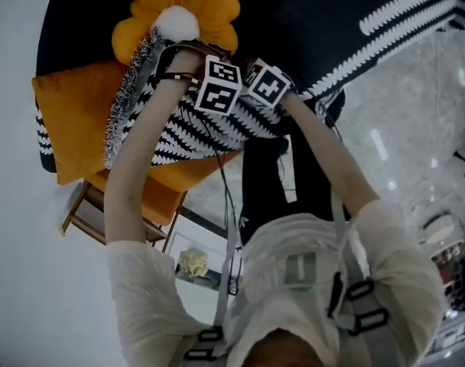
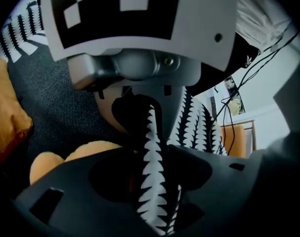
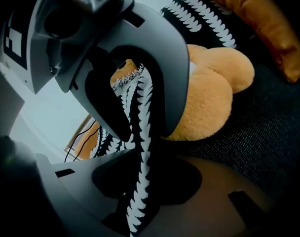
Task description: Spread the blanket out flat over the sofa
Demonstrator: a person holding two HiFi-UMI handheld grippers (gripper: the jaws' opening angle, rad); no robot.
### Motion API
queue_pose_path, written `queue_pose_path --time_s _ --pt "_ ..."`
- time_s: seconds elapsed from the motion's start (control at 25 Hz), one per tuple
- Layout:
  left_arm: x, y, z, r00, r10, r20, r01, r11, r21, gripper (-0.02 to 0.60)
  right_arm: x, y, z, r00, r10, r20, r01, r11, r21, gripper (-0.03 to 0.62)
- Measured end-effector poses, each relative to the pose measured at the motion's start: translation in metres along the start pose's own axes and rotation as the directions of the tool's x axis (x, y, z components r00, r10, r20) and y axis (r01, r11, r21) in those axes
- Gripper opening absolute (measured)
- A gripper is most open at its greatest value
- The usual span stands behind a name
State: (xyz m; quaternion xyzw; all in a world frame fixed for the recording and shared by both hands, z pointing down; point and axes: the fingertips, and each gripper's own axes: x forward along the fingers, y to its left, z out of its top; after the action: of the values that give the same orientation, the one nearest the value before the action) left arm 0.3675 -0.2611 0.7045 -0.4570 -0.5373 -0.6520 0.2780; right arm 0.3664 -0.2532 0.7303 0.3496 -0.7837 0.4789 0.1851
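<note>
The blanket (image 1: 167, 125), black with white leaf-like rows and a silver fringe, lies bunched over the sofa's edge on an orange cushion. Both grippers meet side by side at its upper edge, and their marker cubes almost touch. My left gripper (image 1: 217, 86) is shut on a raised fold of blanket (image 2: 151, 147) that runs as a narrow strip between its jaws. My right gripper (image 1: 265, 84) is likewise shut on a fold of blanket (image 3: 140, 132) pinched between its jaws. The fingertips are hidden under the cubes in the head view.
An orange flower-shaped pillow (image 1: 183, 14) sits on the dark sofa seat (image 2: 56, 88) just beyond the grippers. An orange cushion (image 1: 72, 121) lies at the left. More black-and-white fabric (image 1: 404, 6) covers the sofa's right part. A wooden frame (image 1: 95, 224) stands on the pale marble floor (image 1: 416, 144).
</note>
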Motion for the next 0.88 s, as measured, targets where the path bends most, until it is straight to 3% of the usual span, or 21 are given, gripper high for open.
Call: queue_pose_path --time_s 0.12,0.2,0.28,0.36,0.4,0.68,0.88 --pt "0.010 -0.010 -0.001 0.996 -0.064 -0.054 0.064 0.998 0.005 0.214 -0.005 0.009 0.007 0.999 0.031 0.016 -0.032 0.999 0.020 0.088" --pt "0.020 -0.013 -0.003 0.995 -0.069 -0.077 0.070 0.998 0.009 0.212 -0.009 0.013 0.017 0.998 0.044 0.036 -0.046 0.999 0.030 0.068" --pt "0.025 -0.011 -0.003 0.997 -0.032 -0.074 0.033 0.999 0.009 0.161 -0.008 0.013 0.017 0.999 0.042 0.023 -0.042 0.999 0.017 0.054" --pt "0.026 -0.005 -0.004 0.997 0.020 -0.070 -0.018 1.000 0.021 0.049 -0.007 0.015 0.017 0.999 0.044 0.004 -0.044 0.999 -0.004 0.035" --pt "0.025 -0.003 -0.004 0.997 0.031 -0.070 -0.030 0.999 0.025 0.037 -0.007 0.016 0.018 0.999 0.043 -0.003 -0.044 0.999 -0.014 0.023" --pt "0.003 -0.016 -0.006 0.998 0.046 -0.052 -0.049 0.997 -0.052 0.023 -0.021 0.035 0.029 0.999 0.045 0.021 -0.045 0.999 -0.021 0.017" --pt "-0.026 -0.050 -0.001 0.993 0.101 -0.060 -0.108 0.986 -0.129 0.023 -0.039 0.076 0.040 0.999 0.024 0.024 -0.021 0.992 -0.121 0.017"
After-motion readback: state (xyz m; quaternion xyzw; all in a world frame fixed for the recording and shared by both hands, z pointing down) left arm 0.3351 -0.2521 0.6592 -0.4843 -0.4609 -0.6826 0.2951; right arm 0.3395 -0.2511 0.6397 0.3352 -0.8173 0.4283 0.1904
